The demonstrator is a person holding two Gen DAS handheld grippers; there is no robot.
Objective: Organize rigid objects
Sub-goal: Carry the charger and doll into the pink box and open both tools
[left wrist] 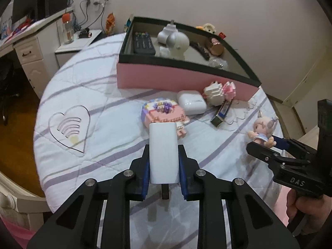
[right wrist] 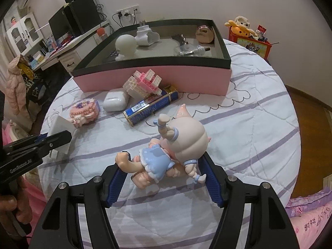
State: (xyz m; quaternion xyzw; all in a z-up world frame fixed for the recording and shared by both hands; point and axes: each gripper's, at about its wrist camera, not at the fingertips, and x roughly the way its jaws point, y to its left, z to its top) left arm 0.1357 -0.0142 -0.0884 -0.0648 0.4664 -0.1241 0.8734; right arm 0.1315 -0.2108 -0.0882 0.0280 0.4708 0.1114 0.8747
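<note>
White charger block (left wrist: 164, 153) clenched between blue pads of left gripper (left wrist: 164, 166), held above quilted bed cover (left wrist: 103, 108). Same block seen from right wrist view edge-on (right wrist: 60, 132), metal prongs visible underneath, not seen from left wrist view.

Right gripper (right wrist: 164, 172) spread wide around doll figure (right wrist: 166, 151) lying on bed cover; left pad touching doll's foot, right pad close to braid, not clamped. From left wrist view, right gripper (left wrist: 267, 145) seen side-on with doll (left wrist: 263, 130) at its tip; contact hard to judge there.

Pink box with black rim (left wrist: 186, 76) at far side of bed. Inside, left wrist view only: black remote (left wrist: 143, 43). Both views: white round-headed figure (right wrist: 125, 46), copper-coloured jar (right wrist: 204, 34), clear item (right wrist: 191, 50).

In front of box, on bed cover: pink-and-cream brick model (right wrist: 143, 83), white earbud case (right wrist: 115, 102), blue pack (right wrist: 151, 106), brick cake model (right wrist: 84, 111).

Clear heart-shaped piece (left wrist: 69, 127) on bed cover, left wrist view only. Red tin with plush toys (right wrist: 251, 43) beyond bed, clearer in right wrist view.
</note>
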